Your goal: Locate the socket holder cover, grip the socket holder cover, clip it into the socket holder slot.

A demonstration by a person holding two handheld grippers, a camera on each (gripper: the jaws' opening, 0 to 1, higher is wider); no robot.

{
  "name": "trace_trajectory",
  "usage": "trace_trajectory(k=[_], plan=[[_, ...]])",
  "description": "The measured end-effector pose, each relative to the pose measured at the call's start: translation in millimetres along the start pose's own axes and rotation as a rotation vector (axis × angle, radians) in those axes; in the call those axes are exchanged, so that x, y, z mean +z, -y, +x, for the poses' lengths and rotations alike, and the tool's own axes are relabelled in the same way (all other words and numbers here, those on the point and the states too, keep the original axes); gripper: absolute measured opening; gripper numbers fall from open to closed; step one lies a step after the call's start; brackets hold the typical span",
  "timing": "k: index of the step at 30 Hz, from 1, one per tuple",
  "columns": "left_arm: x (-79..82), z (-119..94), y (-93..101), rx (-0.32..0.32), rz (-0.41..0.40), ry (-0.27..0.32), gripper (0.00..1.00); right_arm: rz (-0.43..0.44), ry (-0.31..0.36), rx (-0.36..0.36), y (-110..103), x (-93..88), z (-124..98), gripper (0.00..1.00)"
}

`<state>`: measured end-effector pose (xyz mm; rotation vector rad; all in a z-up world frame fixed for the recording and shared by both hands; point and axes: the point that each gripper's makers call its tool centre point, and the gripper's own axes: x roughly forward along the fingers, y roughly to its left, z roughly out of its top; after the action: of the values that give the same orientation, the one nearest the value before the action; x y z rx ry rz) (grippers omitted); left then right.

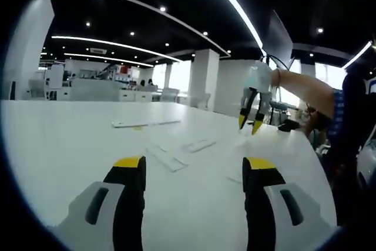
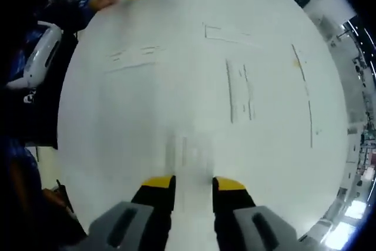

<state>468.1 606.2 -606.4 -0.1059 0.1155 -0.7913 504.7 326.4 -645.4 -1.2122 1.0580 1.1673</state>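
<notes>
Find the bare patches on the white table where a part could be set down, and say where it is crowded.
Bare: the table on the left gripper's left, and the stretch between the right gripper and the white strips. Crowded: mid-table, where the strips lie scattered, and under the raised right gripper.

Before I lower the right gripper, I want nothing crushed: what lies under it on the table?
Under the right gripper a pale flat strip lies on the white table, blurred. Whether it is the cover cannot be told. The jaws stand apart, holding nothing.
</notes>
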Motion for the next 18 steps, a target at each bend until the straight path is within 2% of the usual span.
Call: trace_trajectory(k=[9,15,18], plan=[[-9.3,5,1.2,-0.022,-0.009,-0.034,0.66,-0.081,-0.036,-0.021,39,3.0,13,0.27],[-13.4,5,0.1,-0.02,-0.006,-0.045,0.66,-0.101,-0.058,-0.028,56,3.5,24,0.27],[-16.2,5,-2.2,-0.014,-0.009,-0.055,0.66,-0.114,-0.049,-0.007,60,10.3,32,0.27]])
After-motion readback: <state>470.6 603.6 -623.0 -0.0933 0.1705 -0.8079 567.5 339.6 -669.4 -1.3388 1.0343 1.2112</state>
